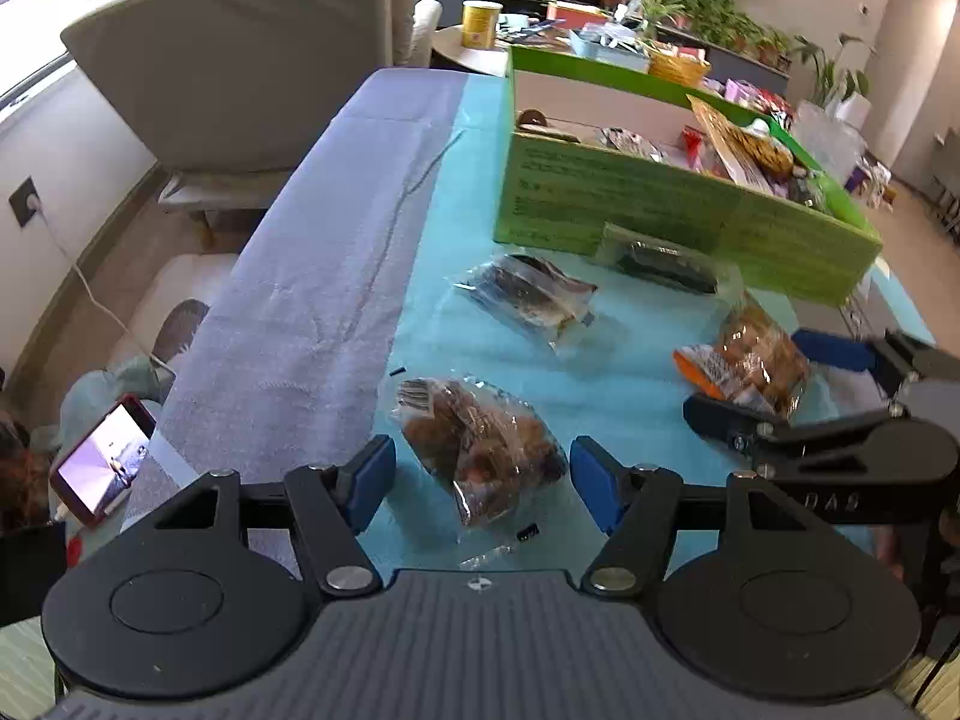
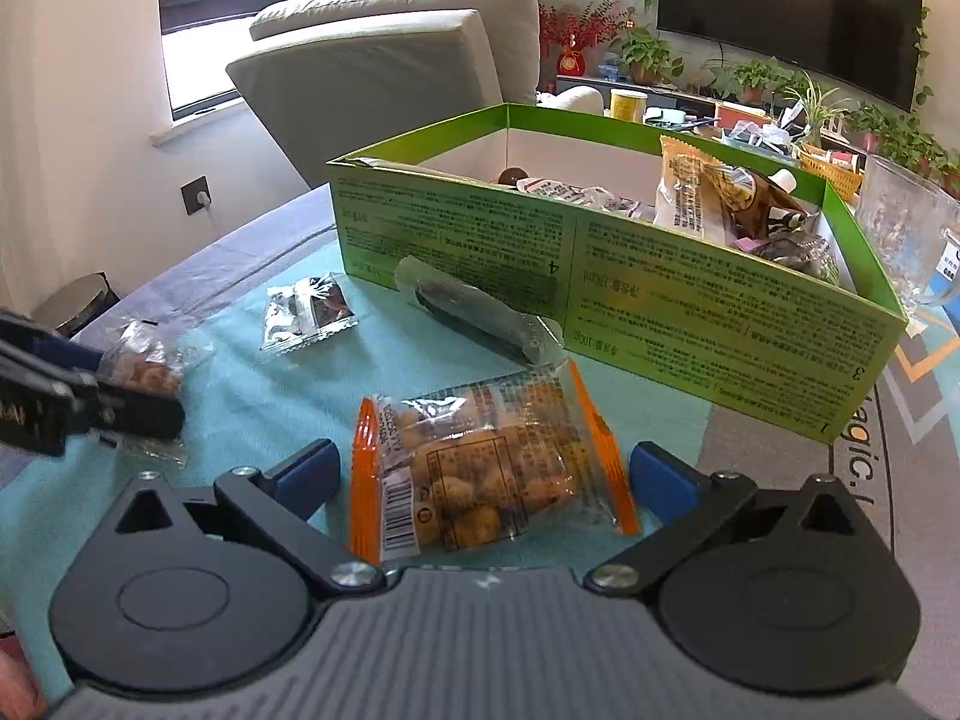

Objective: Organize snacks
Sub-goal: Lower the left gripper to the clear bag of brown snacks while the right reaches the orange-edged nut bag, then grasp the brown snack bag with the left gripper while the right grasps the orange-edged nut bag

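Both grippers poised for a pick, each straddling its own packet on the teal tabletop (image 1: 480, 120). Left gripper (image 1: 483, 483): jaws spread wide, empty, with the clear bag of brown pastries (image 1: 480, 444) lying flat between the blue pads, touching neither as far as can be judged. Right gripper (image 2: 483, 477): jaws likewise wide apart and empty, framing the orange-edged packet of round nut snacks (image 2: 486, 477), barcode end toward the camera.

Still loose on the tabletop: a silvery foil packet (image 2: 309, 312) to the left, and a long dark snack in a clear sleeve (image 2: 480, 315) lying just in front of the green box (image 2: 690, 300), possibly leaning on its wall. Box already holding several packets, crowded toward its right end; more room at the left.

Advice for the step: lower until the pads flank the bulk of each packet rather than the thin crimped film at the edges, which would likely slip or crumple. Close gently; contents look brittle. Keep the two grippers apart, since only a short gap separates them. Lift clear of the box wall before crossing it, and release low inside the emptier left part
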A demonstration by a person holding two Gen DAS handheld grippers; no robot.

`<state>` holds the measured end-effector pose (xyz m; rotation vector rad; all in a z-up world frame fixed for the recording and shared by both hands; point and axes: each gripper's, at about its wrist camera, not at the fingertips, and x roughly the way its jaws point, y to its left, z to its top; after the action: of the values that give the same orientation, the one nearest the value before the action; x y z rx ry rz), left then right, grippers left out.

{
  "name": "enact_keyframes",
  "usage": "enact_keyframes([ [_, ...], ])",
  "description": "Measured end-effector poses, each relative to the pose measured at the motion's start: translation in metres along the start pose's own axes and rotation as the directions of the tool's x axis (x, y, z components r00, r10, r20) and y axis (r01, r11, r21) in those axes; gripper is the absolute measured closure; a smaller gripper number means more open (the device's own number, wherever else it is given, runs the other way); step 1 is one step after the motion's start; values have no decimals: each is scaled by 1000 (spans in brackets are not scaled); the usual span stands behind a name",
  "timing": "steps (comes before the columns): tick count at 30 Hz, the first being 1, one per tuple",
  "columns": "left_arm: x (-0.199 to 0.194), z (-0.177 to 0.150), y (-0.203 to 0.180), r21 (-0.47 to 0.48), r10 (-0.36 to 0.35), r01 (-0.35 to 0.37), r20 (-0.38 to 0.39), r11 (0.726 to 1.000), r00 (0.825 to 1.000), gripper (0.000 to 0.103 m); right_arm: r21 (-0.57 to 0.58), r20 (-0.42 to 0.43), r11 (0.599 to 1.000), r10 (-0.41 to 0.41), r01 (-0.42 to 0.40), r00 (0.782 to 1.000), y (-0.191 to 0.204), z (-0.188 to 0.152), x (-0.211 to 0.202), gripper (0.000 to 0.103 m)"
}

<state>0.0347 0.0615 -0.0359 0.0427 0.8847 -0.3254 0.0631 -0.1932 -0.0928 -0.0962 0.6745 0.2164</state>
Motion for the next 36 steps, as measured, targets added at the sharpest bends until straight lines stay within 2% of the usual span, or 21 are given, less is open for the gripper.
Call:
enact_keyframes([
  [1,0,-1,-1,13,0,0,3,1000,1000,43,1,0,1000,-1,1,1000,0,0,1,50],
  [2,-1,-1,-2,22,-7,6,9,1000,1000,49,2,-1,1000,-1,1,1000,0,0,0,50],
  [6,-2,-1,-2,18,-25,24,18,1000,1000,53,-1,-1,1000,-1,1,1000,0,0,0,50],
  [15,-5,-3,-4,27,-37,37,19,999,999,54,-15,-8,1000,17,-17,1000,0,1,-7,50],
  [22,-13,1,-9,53,-40,37,47,998,998,54,21,1,999,31,-31,1000,-4,0,-20,50],
  [30,-18,9,-15,74,-50,45,71,996,996,54,30,65,999,18,-20,998,-10,6,-45,50],
  [36,-33,32,-23,104,-70,54,151,993,986,54,49,154,999,-8,0,988,-21,22,-63,50],
])
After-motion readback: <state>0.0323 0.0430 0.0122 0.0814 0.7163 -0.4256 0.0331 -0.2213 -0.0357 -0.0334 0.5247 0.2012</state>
